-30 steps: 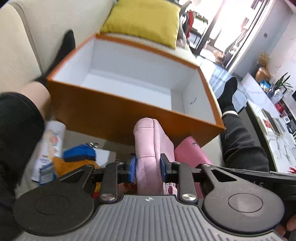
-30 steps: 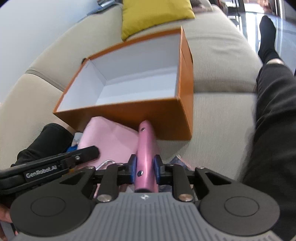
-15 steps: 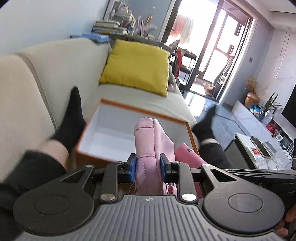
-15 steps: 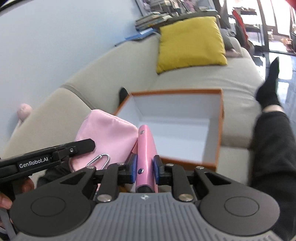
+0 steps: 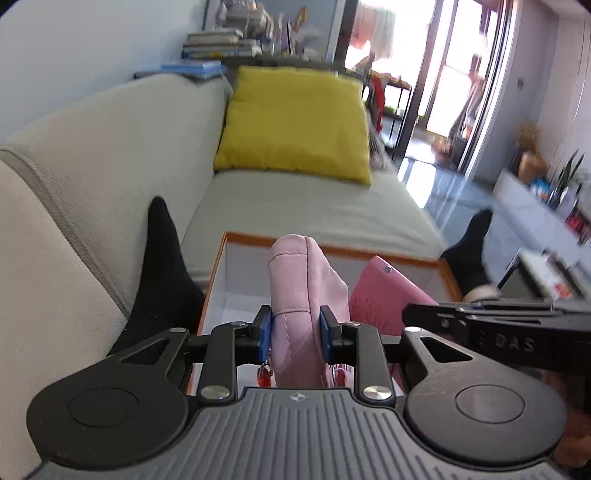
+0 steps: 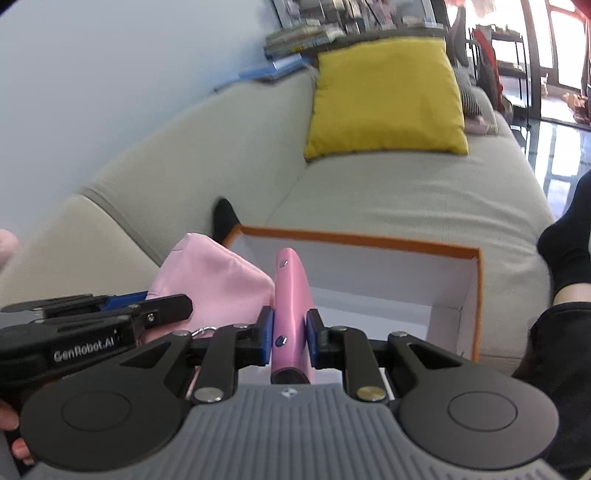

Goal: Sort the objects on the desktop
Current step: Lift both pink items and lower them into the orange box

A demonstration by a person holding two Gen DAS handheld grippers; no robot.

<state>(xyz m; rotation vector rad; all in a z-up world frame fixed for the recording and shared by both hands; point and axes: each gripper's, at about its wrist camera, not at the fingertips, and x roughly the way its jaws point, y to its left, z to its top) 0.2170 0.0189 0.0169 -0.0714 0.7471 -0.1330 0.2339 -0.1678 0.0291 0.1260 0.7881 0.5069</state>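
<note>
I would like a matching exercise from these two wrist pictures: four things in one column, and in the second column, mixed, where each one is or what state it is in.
Things:
1. soft pale pink fabric pouch
2. stiff darker pink flap with snap studs
3. square yellow cushion
4. orange cardboard box with white inside

Places or states:
A. leans on the sofa back
B. clamped in the left gripper
C. open, standing on the sofa seat
D. clamped in the right gripper

Pairs: 1-B, 2-D, 3-A, 4-C

a yellow cushion (image 5: 295, 122) lies on the beige sofa (image 5: 92, 155), books (image 6: 295, 35) stacked behind.
</note>
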